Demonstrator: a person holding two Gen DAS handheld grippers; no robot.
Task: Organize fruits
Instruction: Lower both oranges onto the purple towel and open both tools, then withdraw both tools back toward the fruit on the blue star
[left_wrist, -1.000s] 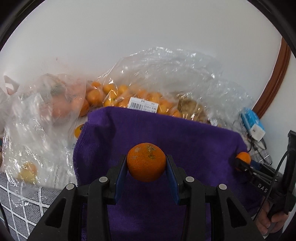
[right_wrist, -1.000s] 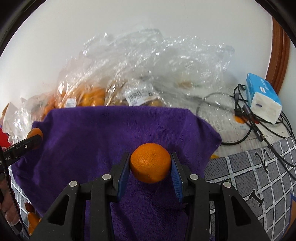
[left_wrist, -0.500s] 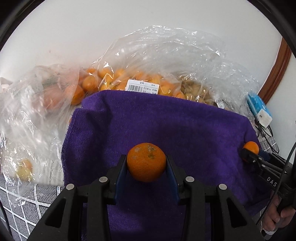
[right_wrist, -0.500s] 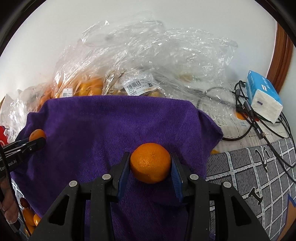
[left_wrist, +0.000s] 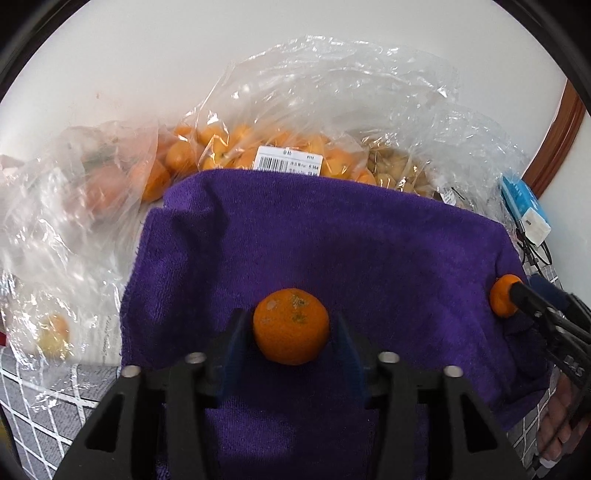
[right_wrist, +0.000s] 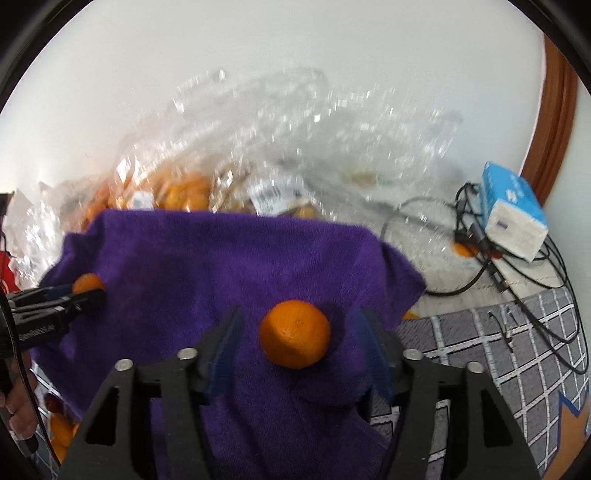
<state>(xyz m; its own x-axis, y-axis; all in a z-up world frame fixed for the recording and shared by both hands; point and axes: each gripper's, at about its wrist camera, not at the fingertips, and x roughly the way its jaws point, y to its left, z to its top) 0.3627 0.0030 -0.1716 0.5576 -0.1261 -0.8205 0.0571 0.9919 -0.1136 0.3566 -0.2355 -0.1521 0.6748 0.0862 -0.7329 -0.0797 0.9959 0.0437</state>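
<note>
Release is recorded at both claws over the purple towel. The left claw is opening: its blue pads stand clear of the mandarin, which sits between them on the cloth, centred and slightly ahead of the fingertips. The right claw is likewise opening, spread wider, with a second mandarin lying free between the jaws on the towel's right part, near its edge. Being round, neither fruit has a long axis to align with. Each hand is judged nearest to its own fruit; a straight withdrawal backward and upward is what the next move calls for, so that no pad nudges the fruit. Rolling is judged the main risk, chiefly for the right mandarin toward the near right edge. Beyond the towel's far edge, clear plastic bags of further oranges lie against the wall; a blue tissue pack and black cables are noted to the far right on the checked cover, well apart from the work.
</note>
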